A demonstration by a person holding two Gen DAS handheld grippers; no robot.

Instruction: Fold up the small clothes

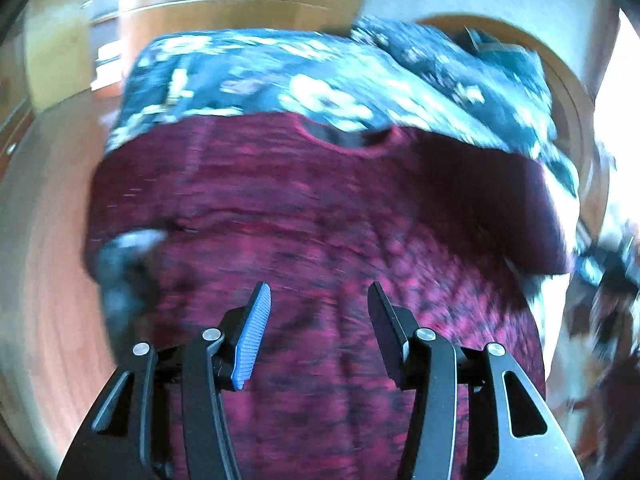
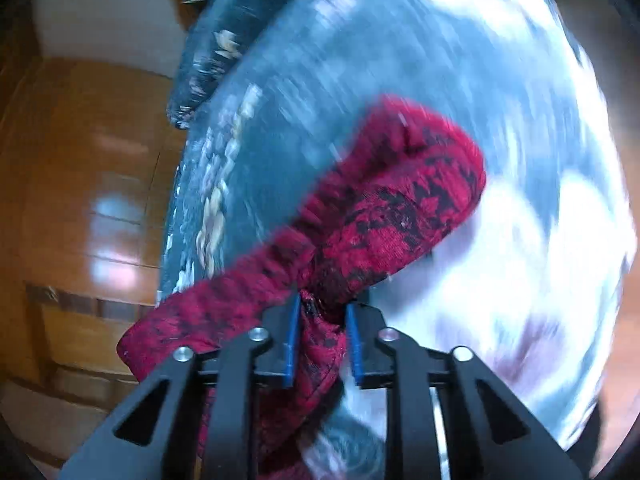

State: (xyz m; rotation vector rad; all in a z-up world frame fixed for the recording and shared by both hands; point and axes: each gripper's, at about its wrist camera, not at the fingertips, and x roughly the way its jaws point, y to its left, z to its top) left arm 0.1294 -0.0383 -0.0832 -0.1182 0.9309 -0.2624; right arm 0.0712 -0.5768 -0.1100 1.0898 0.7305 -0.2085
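Note:
A dark red mottled garment (image 1: 320, 216) lies spread on a blue floral cloth (image 1: 304, 76), its neck opening toward the far side. My left gripper (image 1: 318, 294) hovers over the garment's near part, open, nothing between its fingers. In the right wrist view my right gripper (image 2: 322, 314) is shut on a bunched fold of the same red garment (image 2: 400, 200), which rises ahead of the blue pads (image 2: 292, 336) and trails off to the lower left. Both views are blurred by motion.
The blue floral cloth (image 2: 400, 60) covers a raised surface with a second dark patterned piece (image 2: 224, 40) at its far end. Glossy wooden floor (image 2: 88, 184) lies to the left, with wooden furniture (image 1: 224, 12) and a pale wall behind. Cluttered dark items (image 1: 608, 272) sit at the right.

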